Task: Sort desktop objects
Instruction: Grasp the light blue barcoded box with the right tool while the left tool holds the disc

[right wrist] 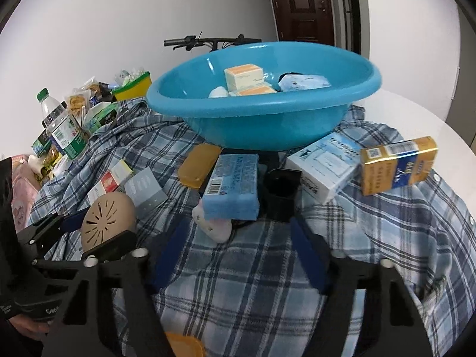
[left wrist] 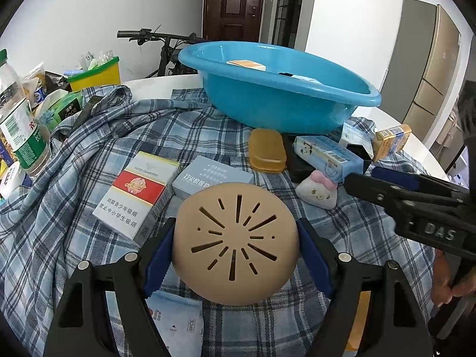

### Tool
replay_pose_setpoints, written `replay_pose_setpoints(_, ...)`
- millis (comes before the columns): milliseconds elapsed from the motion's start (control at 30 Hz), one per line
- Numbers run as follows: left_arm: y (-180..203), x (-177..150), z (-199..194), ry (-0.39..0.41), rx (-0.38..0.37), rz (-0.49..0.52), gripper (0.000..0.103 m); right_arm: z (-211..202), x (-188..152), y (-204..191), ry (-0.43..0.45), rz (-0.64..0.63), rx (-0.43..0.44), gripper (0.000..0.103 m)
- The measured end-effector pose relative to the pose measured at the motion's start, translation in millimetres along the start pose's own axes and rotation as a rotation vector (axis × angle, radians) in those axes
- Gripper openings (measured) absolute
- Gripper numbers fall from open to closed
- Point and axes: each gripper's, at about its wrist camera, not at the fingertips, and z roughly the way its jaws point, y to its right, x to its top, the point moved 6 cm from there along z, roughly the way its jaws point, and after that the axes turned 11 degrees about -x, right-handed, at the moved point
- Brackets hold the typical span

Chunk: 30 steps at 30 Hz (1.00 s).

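1. Your left tongs (left wrist: 235, 248) are clenched on the tan slotted disc (left wrist: 235, 244), blue pads (left wrist: 157, 260) pressed to both its sides, over the plaid cloth (left wrist: 74, 208).
2. Your right tongs (right wrist: 238, 223) stand released, nothing gripped; just ahead of their tips lie the blue pack (right wrist: 232, 186) and a small plush (right wrist: 215, 227).
3. Beyond, a cigarette box (left wrist: 136, 196), an amber case (left wrist: 266, 150) and a gold carton (right wrist: 397, 165) lie on the cloth.
4. Farthest, on the counter (right wrist: 416, 110), the blue basin (right wrist: 264, 110) holds small boxes.
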Motion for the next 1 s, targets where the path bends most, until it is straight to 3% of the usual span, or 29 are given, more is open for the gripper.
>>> replay_pose_setpoints(133, -1.6, 1.1, 1.2, -0.003, -0.011, -0.002, 0.080, 9.0, 2.0, -3.2, -0.023, 0.001, 0.027, 0.048)
replay_pose_setpoints(500, -4.8, 1.9, 3.5, -0.008, -0.036, -0.015, 0.080, 24.4, 11.4, -7.6, -0.048, 0.012, 0.003, 0.048)
replay_pose_setpoints(1000, -9.5, 2.8, 4.2, -0.010, -0.062, -0.037, 0.080, 41.6, 32.6, -23.6, 0.064, -0.077, -0.136, 0.047)
